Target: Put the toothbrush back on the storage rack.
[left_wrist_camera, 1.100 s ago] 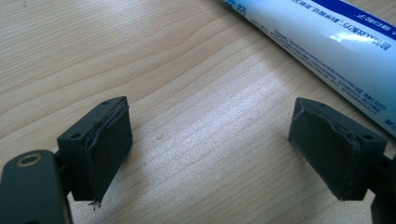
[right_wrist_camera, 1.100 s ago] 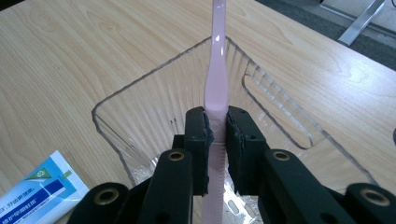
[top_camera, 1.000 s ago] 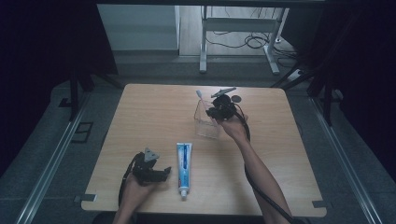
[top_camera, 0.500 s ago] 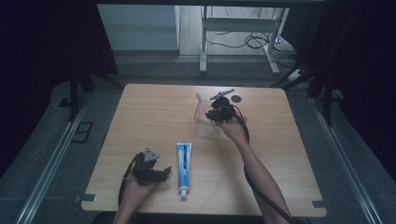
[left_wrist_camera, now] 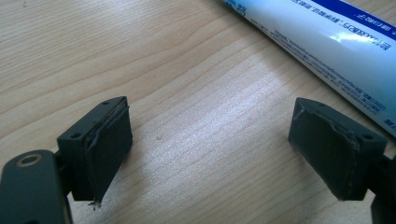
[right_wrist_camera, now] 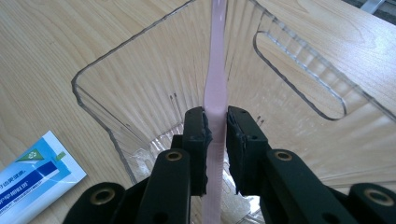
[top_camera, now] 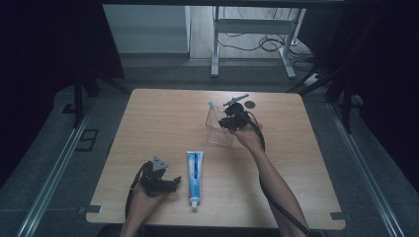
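A clear plastic container [top_camera: 217, 131] stands on the wooden table [top_camera: 163, 113] right of centre. My right gripper [top_camera: 228, 121] reaches into it from above, shut on the pink handle of a toothbrush [right_wrist_camera: 215, 70], which stands upright inside the container [right_wrist_camera: 154, 70]; its pale head [top_camera: 211, 105] pokes out at the far rim. In the right gripper view my right gripper [right_wrist_camera: 216, 116] has both pads against the handle. A blue and white toothpaste tube [top_camera: 194, 173] lies near the front edge. My left gripper [top_camera: 170, 183] rests beside it, open, with bare wood between its jaws [left_wrist_camera: 210, 140]; the tube [left_wrist_camera: 327, 51] lies just past the right jaw.
A small dark round object [top_camera: 250, 104] lies on the table behind the container. A corner of the toothpaste tube [right_wrist_camera: 32, 182] lies left of the container. Metal desk legs and cables [top_camera: 257, 44] stand on the floor beyond the far edge.
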Tool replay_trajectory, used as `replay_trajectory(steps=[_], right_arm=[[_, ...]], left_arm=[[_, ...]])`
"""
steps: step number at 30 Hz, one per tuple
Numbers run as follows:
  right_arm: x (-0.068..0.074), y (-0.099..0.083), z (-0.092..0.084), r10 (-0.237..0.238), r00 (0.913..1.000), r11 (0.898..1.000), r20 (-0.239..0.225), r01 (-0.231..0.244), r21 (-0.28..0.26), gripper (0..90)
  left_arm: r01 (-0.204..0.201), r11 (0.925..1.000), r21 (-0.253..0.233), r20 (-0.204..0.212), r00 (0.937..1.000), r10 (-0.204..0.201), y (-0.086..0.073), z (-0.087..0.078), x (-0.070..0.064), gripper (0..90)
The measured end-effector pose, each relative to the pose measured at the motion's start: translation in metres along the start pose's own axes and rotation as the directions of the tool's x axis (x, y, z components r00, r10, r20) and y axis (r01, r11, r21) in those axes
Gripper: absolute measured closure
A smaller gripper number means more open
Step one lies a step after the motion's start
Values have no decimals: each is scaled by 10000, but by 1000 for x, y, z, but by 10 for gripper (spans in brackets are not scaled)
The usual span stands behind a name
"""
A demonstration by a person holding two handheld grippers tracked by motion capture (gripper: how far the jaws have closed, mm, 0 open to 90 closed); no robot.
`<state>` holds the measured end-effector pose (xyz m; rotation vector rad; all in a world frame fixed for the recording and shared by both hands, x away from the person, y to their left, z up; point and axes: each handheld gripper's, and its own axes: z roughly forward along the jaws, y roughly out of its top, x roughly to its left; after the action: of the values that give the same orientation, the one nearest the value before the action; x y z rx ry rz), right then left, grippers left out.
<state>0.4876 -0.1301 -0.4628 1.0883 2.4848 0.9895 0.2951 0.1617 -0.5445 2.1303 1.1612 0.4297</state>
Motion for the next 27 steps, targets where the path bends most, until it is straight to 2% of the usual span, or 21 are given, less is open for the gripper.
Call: replay_trajectory(steps=[7,10,11,23,27], right_arm=[[-4,-1,-9,158,9999,9995,-31,-158,-282,726],[-4,0,-16,147,9999,9991,-43,-148,-389,679],[-3,0,-21,81,10000,9989,-29,-82,-467,643],[5,1,-46,-223,9997,9967,-103,214,-788,499],[8,0,-54,-514,9986,9946,-108,503,-910,441]], left_arm=[[1,10000,8,-2,10000,-1,0,0,0,133],[1,10000,5,-5,10000,-1,0,0,0,133],[0,10000,8,0,10000,0,0,0,0,133],[8,10000,-5,3,10000,-8,0,0,0,134],[6,10000,-3,3,10000,-6,0,0,0,133]])
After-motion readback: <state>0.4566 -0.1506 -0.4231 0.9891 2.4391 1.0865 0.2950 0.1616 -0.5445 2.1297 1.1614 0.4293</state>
